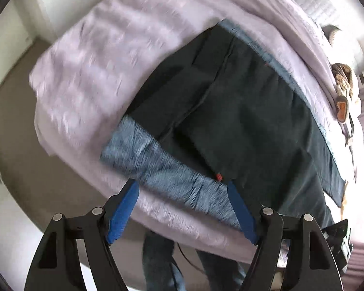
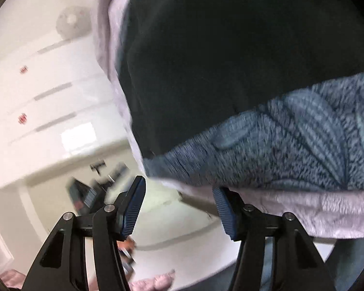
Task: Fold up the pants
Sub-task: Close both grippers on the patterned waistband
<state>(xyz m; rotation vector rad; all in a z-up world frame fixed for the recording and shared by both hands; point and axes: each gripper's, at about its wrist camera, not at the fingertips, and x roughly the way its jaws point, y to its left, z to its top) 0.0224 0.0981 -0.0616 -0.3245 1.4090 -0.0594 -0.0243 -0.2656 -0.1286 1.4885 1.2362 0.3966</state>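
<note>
Dark pants (image 1: 230, 101) lie spread flat on a blue patterned blanket (image 1: 162, 167), which rests on a bed with a lavender cover (image 1: 104, 60). My left gripper (image 1: 182, 184) hovers over the blanket's near edge, looking down; its blue pads are wide apart with nothing gripped. In the right wrist view the pants (image 2: 218, 60) fill the upper part, with the blanket (image 2: 291, 140) and lavender cover (image 2: 327, 215) below them. My right gripper (image 2: 178, 184) stands open at the bed's near corner, its right pad just under the cover's edge and touching no cloth.
A person's legs in jeans (image 1: 157, 262) stand against the bed's near side. Shoes and a strap (image 1: 342, 92) lie off the bed's far right side. White wardrobe doors (image 2: 48, 92) and dark blurred clutter on the floor (image 2: 90, 194) lie left of the bed.
</note>
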